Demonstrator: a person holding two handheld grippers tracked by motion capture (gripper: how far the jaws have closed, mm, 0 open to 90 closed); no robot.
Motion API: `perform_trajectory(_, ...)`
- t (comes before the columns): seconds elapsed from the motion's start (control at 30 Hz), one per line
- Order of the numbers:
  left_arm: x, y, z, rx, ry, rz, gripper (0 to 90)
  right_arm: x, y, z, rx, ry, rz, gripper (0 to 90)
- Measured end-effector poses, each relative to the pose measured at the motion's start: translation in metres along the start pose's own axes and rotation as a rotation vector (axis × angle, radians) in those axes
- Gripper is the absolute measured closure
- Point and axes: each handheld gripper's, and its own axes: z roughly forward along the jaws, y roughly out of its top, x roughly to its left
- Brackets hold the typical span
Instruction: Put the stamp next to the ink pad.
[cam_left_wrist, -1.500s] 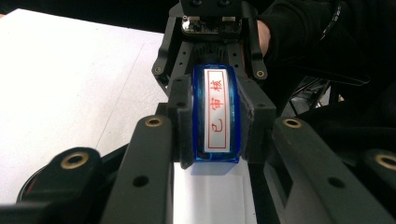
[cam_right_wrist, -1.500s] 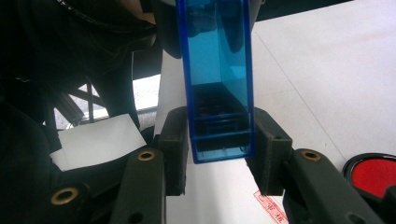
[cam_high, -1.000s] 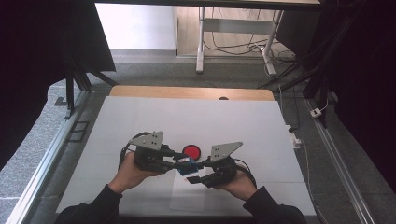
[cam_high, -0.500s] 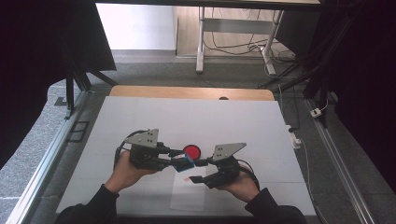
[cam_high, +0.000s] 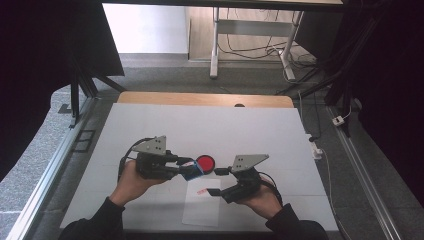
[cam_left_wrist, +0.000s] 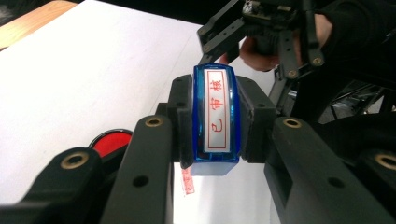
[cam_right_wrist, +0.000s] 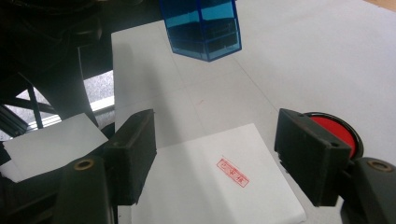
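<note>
The stamp (cam_left_wrist: 216, 119), a blue clear-cased block with a white label of red characters, is pinched between the jaws of the left tongs (cam_left_wrist: 212, 126), which press on its two sides; in the high view it shows as a blue block (cam_high: 192, 170) at the tip of the left tongs (cam_high: 186, 169), held off the tabletop (cam_high: 210, 130) just left of the ink pad (cam_high: 205, 162). In the right gripper view the stamp (cam_right_wrist: 201, 28) hangs at the top, its lower end over the white surface, apart from the paper (cam_right_wrist: 210, 182) below. That paper carries a small red rectangular print (cam_right_wrist: 232, 172); its characters are too small to read there, though they seem to match the label. In the high view the paper (cam_high: 202, 207) lies near the front edge between the two hands, with the print (cam_high: 202, 191) near its far end. The right tongs (cam_right_wrist: 229, 158) are spread, their jaws having just been opening, with nothing between them but the paper beneath; they hover above it, the pad (cam_right_wrist: 336, 133), round and red in a dark rim, just behind the right-hand jaw. In the high view the right tongs (cam_high: 216, 181) point left toward the stamp, close to it but not touching. The left gripper view shows the pad (cam_left_wrist: 109, 142) low at left and the right tongs beyond the stamp.
</note>
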Motion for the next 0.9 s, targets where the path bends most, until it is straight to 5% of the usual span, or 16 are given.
perform_trajectory(0.9,0.015,-0.012,-0.015,0.062,0.153,-0.085,69.9,0.004,-0.009,-0.025,0.033,-0.181,0.059,1.8)
